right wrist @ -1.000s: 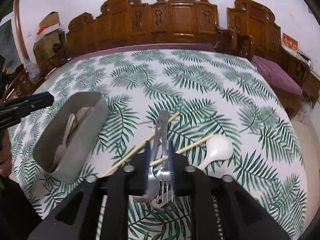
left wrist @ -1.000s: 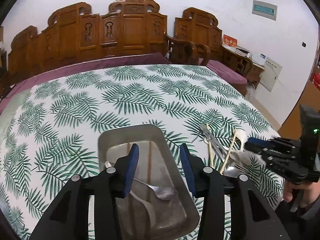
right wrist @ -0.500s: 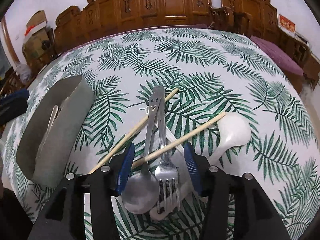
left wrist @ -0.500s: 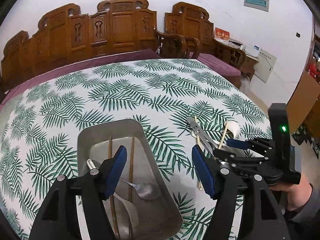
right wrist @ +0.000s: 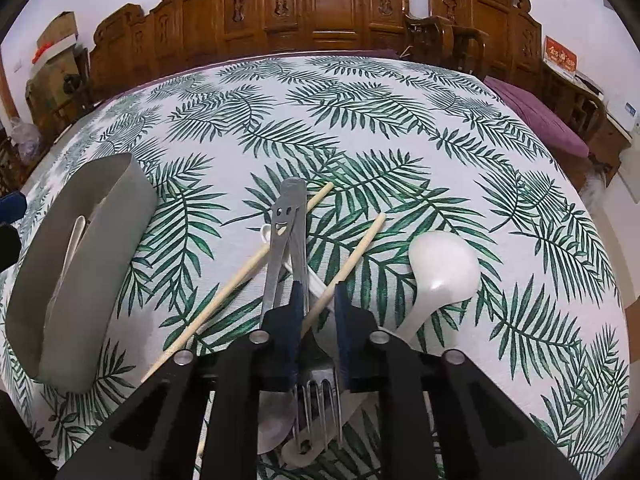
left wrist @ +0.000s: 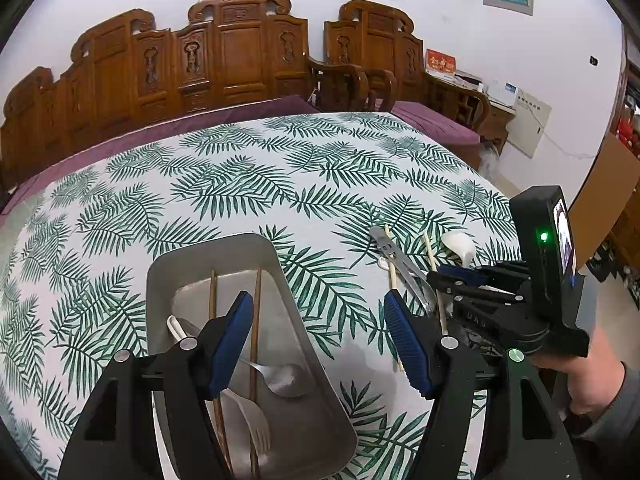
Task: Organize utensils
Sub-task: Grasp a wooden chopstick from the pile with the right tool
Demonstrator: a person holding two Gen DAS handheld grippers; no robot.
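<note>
My right gripper (right wrist: 318,296) hangs low over a pile of utensils on the leaf-print tablecloth. Its narrowly parted jaws straddle a metal fork (right wrist: 298,240) and a wooden chopstick (right wrist: 352,258), with no clear grip on either. A metal spoon (right wrist: 276,248) with a smiley handle, a second chopstick (right wrist: 240,276) and a white ladle spoon (right wrist: 442,272) lie beside them. My left gripper (left wrist: 320,332) is wide open and empty above the right edge of the grey metal tray (left wrist: 276,260), which holds chopsticks (left wrist: 256,320), a metal spoon (left wrist: 280,378) and a white plastic fork (left wrist: 252,426). The tray also shows in the right wrist view (right wrist: 80,264).
The round table with the palm-leaf cloth (left wrist: 240,184) stands before carved wooden benches (left wrist: 224,64) with purple cushions. The right gripper and the hand holding it show in the left wrist view (left wrist: 472,280). The table edge drops off at the right.
My right gripper opened, moved down and forward over the pile, then narrowed around the fork and a chopstick. My left gripper opened wider and shifted right over the tray.
</note>
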